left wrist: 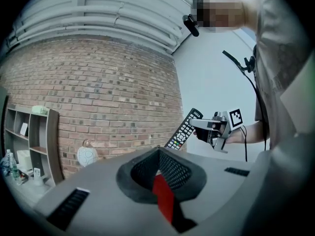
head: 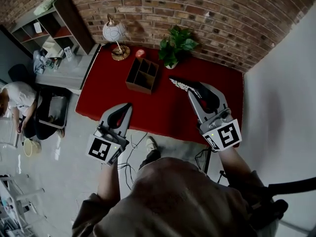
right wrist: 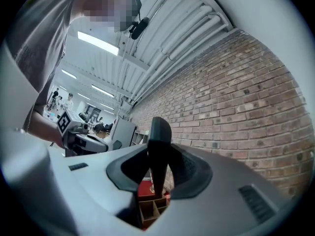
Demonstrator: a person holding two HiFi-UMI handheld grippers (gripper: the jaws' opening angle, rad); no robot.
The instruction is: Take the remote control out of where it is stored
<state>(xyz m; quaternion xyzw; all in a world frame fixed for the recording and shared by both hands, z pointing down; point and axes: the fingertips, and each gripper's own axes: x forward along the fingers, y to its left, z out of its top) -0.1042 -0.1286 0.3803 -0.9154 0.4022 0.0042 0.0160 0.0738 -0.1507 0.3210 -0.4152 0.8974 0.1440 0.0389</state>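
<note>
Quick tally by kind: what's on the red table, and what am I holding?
White globe on brass stand: 1
Small round red object: 1
Green potted plant: 1
Brown wooden compartment box: 1
Black remote control, held in the right gripper: 1
Total: 5

**Red table at the brick wall**

The red-topped table (head: pixel 163 107) stands with its far edge against the brick wall (head: pixel 207 14). A wooden organizer (head: pixel 142 75) with open compartments sits on it, left of the middle. Along the far edge, from left to right, stand a globe lamp (head: pixel 115 36) on a round brass base, a small red object (head: pixel 140 54) just beside it, and a potted plant (head: pixel 175 46).
</note>
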